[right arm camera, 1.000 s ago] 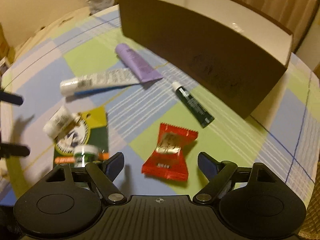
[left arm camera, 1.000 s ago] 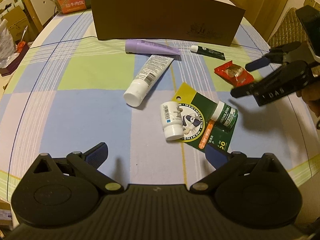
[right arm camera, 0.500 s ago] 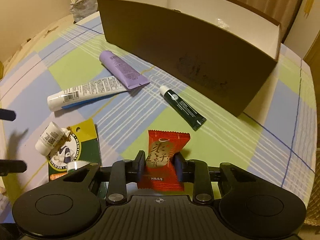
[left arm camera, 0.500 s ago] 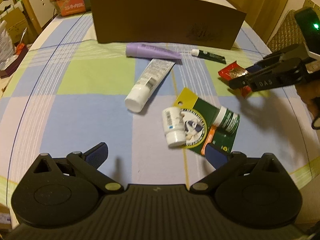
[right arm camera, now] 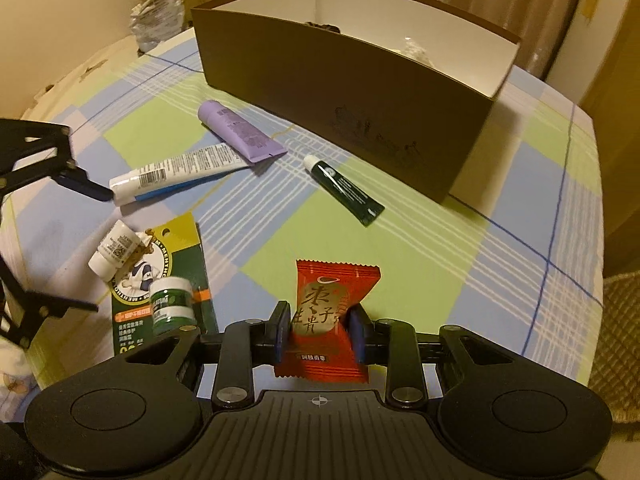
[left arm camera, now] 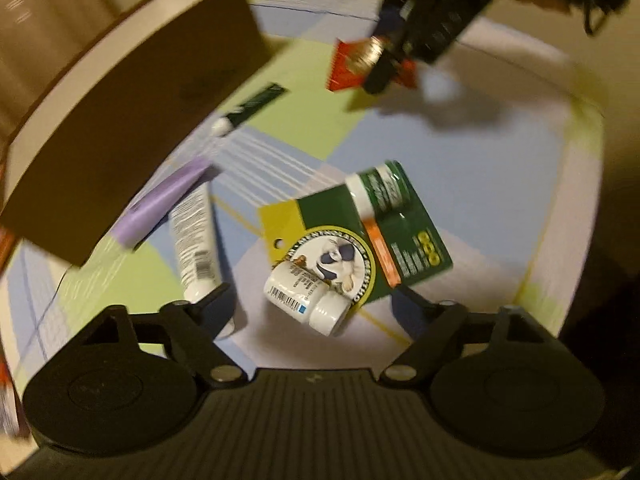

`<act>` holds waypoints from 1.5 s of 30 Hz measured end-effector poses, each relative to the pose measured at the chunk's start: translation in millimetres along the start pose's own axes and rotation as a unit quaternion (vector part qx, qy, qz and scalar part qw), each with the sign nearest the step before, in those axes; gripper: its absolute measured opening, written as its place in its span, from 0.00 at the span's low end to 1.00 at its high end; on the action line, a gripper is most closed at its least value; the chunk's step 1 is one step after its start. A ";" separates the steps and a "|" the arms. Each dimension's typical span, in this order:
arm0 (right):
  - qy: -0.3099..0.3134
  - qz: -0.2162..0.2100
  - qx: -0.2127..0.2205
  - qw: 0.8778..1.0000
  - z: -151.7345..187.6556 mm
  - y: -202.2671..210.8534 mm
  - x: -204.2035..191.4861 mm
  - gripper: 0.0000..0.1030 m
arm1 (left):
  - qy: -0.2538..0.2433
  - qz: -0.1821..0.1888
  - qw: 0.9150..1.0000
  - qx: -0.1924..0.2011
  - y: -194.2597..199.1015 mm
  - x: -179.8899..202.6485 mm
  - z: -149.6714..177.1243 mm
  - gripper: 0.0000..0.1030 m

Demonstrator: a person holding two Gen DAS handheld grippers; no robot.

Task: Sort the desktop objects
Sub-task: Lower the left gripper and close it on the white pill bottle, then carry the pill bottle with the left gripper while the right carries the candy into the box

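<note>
The right gripper pinches the red candy packet up off the checked tablecloth, pointing at the brown box. The left gripper tilts low, fingers spread wide around the small white bottle.

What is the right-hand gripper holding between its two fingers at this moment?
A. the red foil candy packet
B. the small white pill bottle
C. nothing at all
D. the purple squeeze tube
A: in the right wrist view the right gripper has its jaws closed on the red foil candy packet, lifted off the checked tablecloth, while the purple squeeze tube and small white pill bottle lie untouched.
</note>
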State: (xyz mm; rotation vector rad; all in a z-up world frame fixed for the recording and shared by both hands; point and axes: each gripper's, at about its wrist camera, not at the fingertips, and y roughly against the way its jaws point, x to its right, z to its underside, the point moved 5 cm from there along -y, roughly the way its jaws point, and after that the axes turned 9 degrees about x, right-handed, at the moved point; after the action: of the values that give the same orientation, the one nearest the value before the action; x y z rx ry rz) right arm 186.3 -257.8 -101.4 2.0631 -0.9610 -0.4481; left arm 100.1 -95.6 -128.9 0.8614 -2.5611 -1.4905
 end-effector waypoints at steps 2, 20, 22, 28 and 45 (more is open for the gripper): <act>-0.003 0.008 0.000 1.000 2.6 3.6 -3.7 0.29 | -0.039 0.022 0.999 0.000 -3.0 -1.2 -0.7 0.71; -0.077 0.067 0.003 0.995 20.7 31.9 -26.1 0.29 | -0.136 0.132 0.982 0.003 -7.1 -9.9 12.1 0.40; -0.077 0.067 0.004 0.995 20.8 34.0 -26.9 0.29 | -0.107 0.118 0.987 0.007 -2.6 -12.8 12.1 0.40; -0.068 0.057 0.013 0.996 14.1 36.1 -29.7 0.29 | 0.027 0.057 0.998 0.024 13.7 -20.9 10.0 0.40; -0.003 -0.007 0.035 0.999 -0.2 42.8 -38.8 0.29 | 0.302 -0.118 0.946 0.028 63.2 -22.6 9.8 0.40</act>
State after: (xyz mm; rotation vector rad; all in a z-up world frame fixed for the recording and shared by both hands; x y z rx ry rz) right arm 140.8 -245.0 -68.2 2.1339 -0.9785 -0.4326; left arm 88.5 -53.0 -77.5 1.4123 -2.1006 -0.9794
